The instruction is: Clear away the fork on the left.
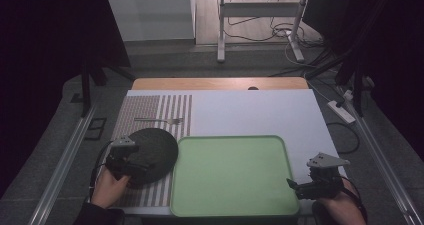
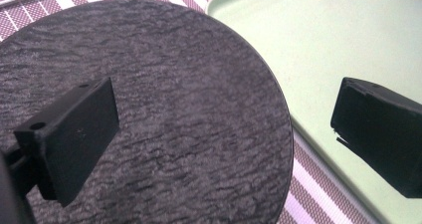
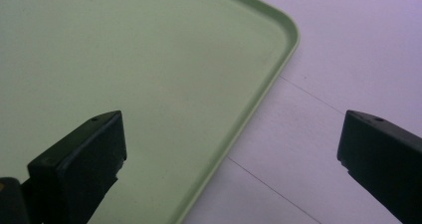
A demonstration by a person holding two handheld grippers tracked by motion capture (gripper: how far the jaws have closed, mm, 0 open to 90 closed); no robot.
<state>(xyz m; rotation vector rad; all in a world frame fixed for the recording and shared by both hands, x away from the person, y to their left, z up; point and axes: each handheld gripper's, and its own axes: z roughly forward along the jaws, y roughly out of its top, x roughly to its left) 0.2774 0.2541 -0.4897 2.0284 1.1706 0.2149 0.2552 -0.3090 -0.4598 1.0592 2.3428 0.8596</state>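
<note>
— Where's the dark round plate [image 1: 152,152]?
— On the striped mat [image 1: 150,116], its edge touching the green tray [image 1: 230,205]. The left tongs [image 2: 224,134] hover over it, jaws spread, holding nothing.
— And the right tongs [image 3: 231,159]?
— Spread wide too, empty, above the tray's right rim. A fork [image 1: 159,120] lies beyond the plate on the desk [image 1: 260,110].

A lab-like recording bay: black curtains [image 1: 45,60] flank the table [image 1: 250,110], aluminium rails [image 1: 60,170] run along its side edges, and a power strip [image 1: 341,111] and loose cables [image 1: 265,32] lie on the floor.
</note>
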